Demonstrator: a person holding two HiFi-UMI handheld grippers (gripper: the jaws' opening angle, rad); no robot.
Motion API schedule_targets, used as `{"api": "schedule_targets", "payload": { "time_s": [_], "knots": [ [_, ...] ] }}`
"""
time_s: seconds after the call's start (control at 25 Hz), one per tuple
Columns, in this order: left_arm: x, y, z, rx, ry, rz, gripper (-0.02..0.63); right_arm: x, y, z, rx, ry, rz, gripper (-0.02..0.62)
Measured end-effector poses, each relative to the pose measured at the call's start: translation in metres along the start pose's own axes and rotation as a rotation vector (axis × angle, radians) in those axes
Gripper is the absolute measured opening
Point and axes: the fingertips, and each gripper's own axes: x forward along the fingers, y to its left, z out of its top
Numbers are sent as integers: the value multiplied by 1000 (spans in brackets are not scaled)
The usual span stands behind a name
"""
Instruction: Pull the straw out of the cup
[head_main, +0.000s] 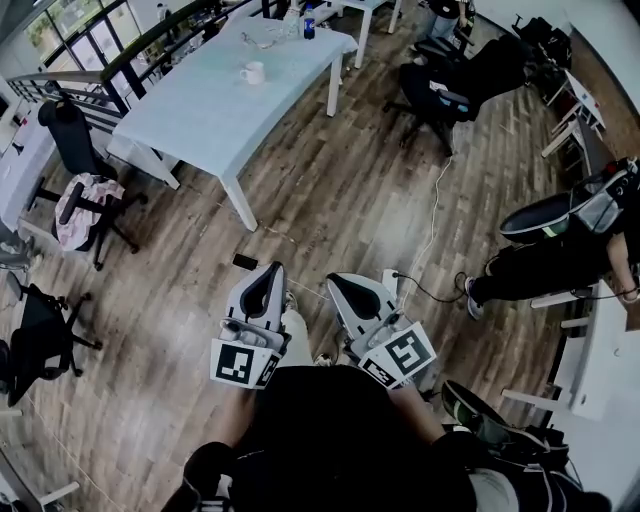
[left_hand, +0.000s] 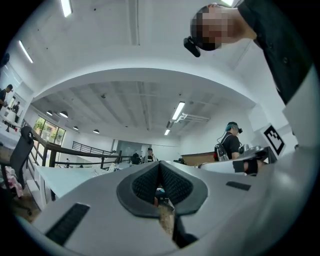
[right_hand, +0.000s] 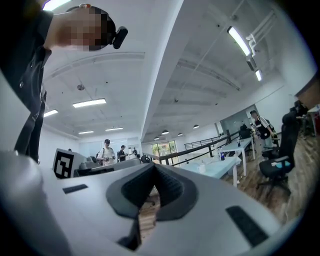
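A white cup (head_main: 253, 72) stands on the long pale table (head_main: 200, 110) at the far left of the head view; no straw can be made out at this distance. My left gripper (head_main: 268, 274) and right gripper (head_main: 336, 283) are side by side close to my body, over the wood floor and well short of the table. Both are shut with nothing between the jaws. In the left gripper view, my left gripper (left_hand: 159, 172) has its dark pads pressed together. The right gripper (right_hand: 154, 175) points level; the table (right_hand: 220, 169) and cup (right_hand: 202, 167) show small at its right.
A chair draped with pink cloth (head_main: 85, 205) stands left of the table, and another black chair (head_main: 35, 335) is nearer. More office chairs (head_main: 440, 85) sit beyond. A cable (head_main: 432, 215) and a small black object (head_main: 245, 262) lie on the floor. A seated person (head_main: 560, 250) is at the right.
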Motion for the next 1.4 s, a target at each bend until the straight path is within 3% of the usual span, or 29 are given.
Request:
{"api": "schedule_targets", "payload": {
  "time_s": [0.32,0.8,1.4],
  "knots": [
    [69,70,3,-50,-48,17,12,87,-50,17,-38,9,5,8],
    [155,172,1,-21,-39,-30,12,211,-110,27,-24,-17,-29,8],
    [197,212,-9,-51,-21,-13,12,263,-142,28,-8,-1,-6,8]
  ]
}}
